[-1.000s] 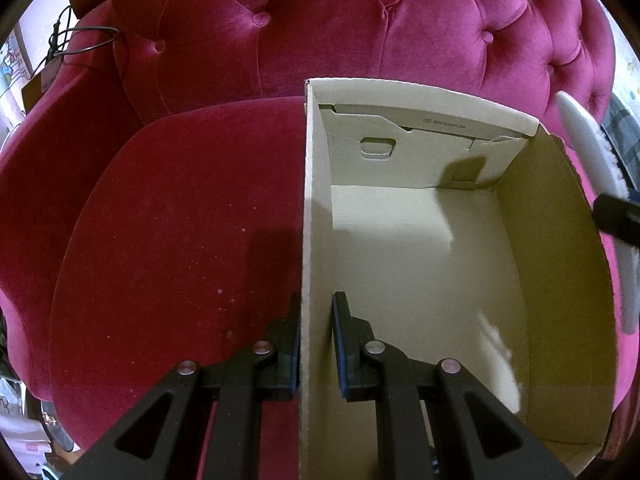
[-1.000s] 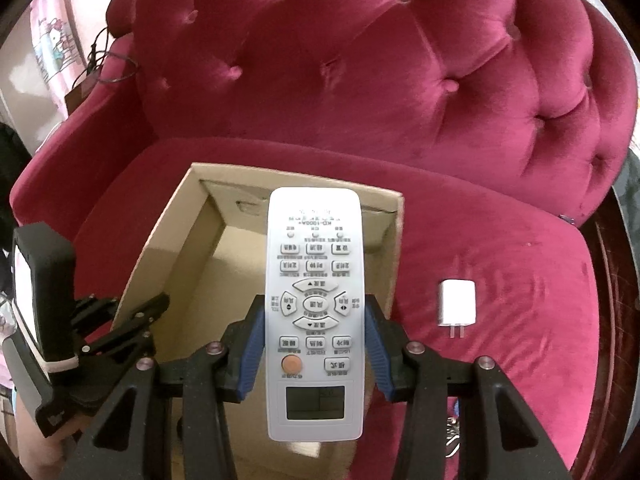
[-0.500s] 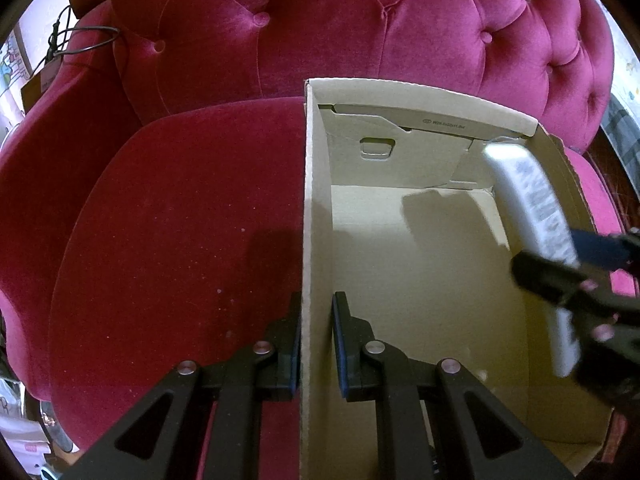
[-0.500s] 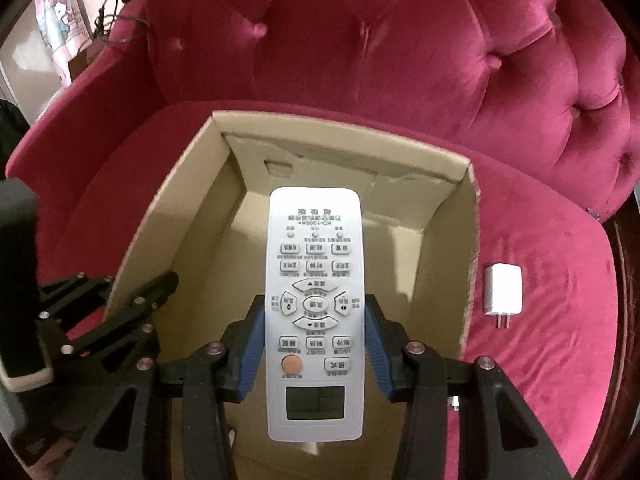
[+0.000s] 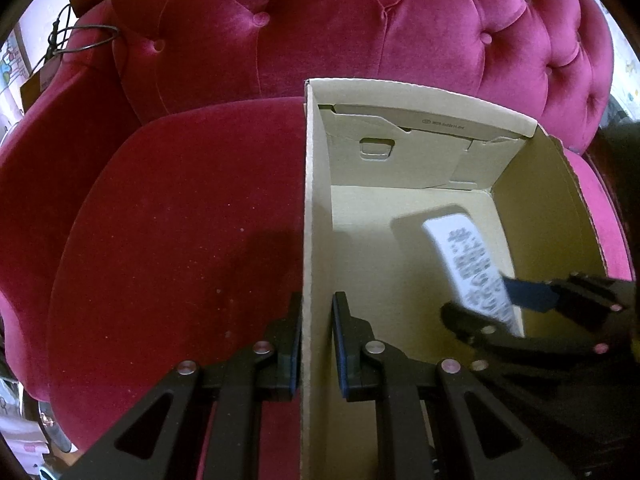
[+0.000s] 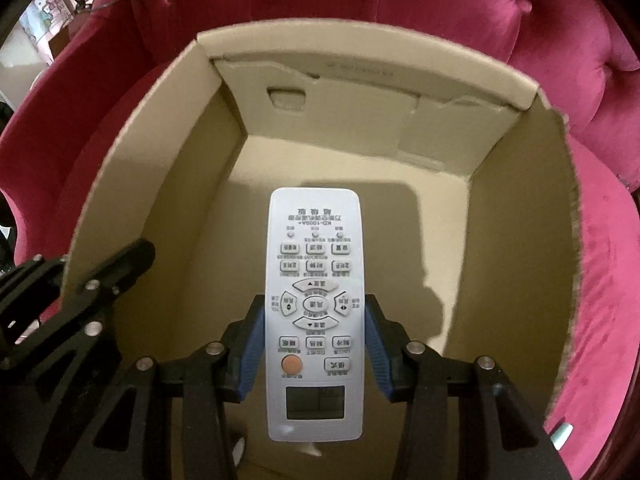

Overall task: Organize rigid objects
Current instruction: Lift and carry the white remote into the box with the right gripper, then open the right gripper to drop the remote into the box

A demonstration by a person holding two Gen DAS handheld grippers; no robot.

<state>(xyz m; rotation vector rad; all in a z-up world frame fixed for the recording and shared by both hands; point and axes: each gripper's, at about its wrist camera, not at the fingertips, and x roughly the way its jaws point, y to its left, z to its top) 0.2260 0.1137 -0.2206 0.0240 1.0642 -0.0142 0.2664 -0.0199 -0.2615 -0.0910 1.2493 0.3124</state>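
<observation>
Tongs first: the right tongs (image 6: 314,344) are part-way open and clamped on the white remote (image 6: 315,300), their blue pads (image 6: 252,350) pressing its long edges near the display end. The left tongs (image 5: 316,350) are closed tight on the near part of the cardboard box's left wall (image 5: 316,240), one finger inside the box and one outside, steadying it. The remote hangs inside the box, above its bare floor (image 6: 400,248), casting a shadow there. Its long axis runs straight out from the right tongs toward the box's far wall (image 6: 360,92), button face up and the free end tilted down. Judging by this, the coming move is a short drop straight below the right tongs, which alone carry it. Beyond the box rises the tufted pink armchair (image 5: 360,28) on whose seat it stands.
</observation>
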